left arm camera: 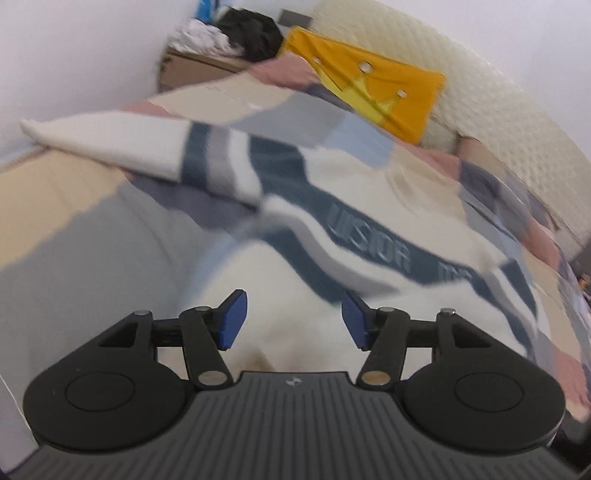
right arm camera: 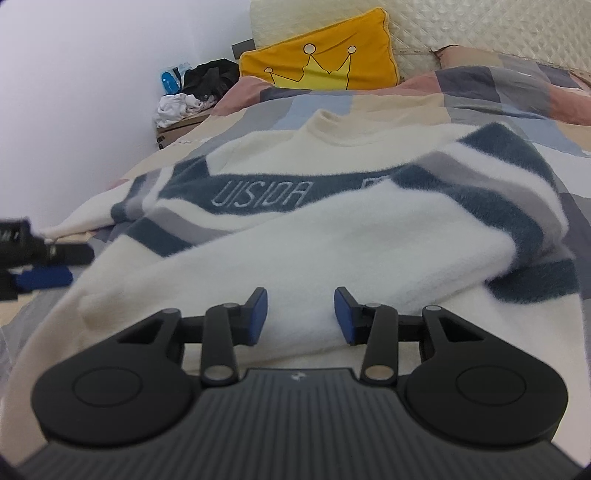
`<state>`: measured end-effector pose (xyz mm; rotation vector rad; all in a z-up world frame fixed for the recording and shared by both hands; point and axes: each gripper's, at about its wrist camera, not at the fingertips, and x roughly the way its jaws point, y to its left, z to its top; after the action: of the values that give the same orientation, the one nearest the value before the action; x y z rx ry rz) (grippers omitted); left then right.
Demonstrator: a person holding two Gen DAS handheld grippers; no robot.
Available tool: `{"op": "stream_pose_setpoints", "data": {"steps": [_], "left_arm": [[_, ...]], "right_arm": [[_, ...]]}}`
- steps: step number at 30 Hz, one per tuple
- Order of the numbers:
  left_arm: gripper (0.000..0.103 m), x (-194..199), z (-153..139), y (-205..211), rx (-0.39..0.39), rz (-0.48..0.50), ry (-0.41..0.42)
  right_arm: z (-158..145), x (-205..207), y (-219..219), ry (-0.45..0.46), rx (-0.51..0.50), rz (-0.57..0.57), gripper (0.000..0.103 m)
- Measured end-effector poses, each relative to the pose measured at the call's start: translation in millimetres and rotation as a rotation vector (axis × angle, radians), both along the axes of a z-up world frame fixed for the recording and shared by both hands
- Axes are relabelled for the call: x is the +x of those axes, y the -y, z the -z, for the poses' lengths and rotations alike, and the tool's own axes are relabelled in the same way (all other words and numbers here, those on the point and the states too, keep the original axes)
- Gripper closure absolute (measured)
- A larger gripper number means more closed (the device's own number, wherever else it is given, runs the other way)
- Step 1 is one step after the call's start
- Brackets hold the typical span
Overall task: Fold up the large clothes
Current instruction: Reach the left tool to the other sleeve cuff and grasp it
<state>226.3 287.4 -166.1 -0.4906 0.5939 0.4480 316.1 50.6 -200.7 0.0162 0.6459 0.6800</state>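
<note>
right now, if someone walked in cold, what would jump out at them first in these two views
A big cream sweater with dark blue and grey stripes and lettering across the chest lies spread over the patchwork bedspread, one sleeve folded in across its front. Behind it, against the cream headboard, leans a bright orange cushion with a yellow crown. Nearest the camera, both blue-padded pairs of jaws stand apart, nothing between them.

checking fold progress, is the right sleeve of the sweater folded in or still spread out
Folded in: the sweater's striped right sleeve lies across its front.
</note>
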Motion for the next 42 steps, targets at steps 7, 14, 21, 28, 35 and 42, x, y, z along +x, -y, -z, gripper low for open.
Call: {"op": "stream_pose_setpoints", "data": {"steps": [7, 14, 21, 28, 35, 42], "left_arm": [[0.035, 23, 1, -84, -0.061, -0.168, -0.077], [0.035, 8, 19, -186, -0.123, -0.356, -0.054], [0.035, -12, 53, -282, -0.270, -0.475, 0.025], [0.035, -50, 89, -352, -0.530, -0.605, 0.403], [0.042, -41, 87, -395, -0.486, -0.687, 0.369], [0.083, -24, 80, -417, -0.325, -0.717, 0.197]], "right_arm": [[-8, 0, 1, 0.022, -0.001, -0.007, 0.059], [-4, 15, 4, -0.055, 0.017, 0.020, 0.059], [-9, 23, 2, -0.116, 0.043, 0.025, 0.058], [-11, 21, -8, -0.051, -0.027, 0.042, 0.059], [1, 26, -19, -0.055, -0.073, 0.053, 0.059], [3, 29, -30, -0.039, -0.119, 0.057, 0.061]]}}
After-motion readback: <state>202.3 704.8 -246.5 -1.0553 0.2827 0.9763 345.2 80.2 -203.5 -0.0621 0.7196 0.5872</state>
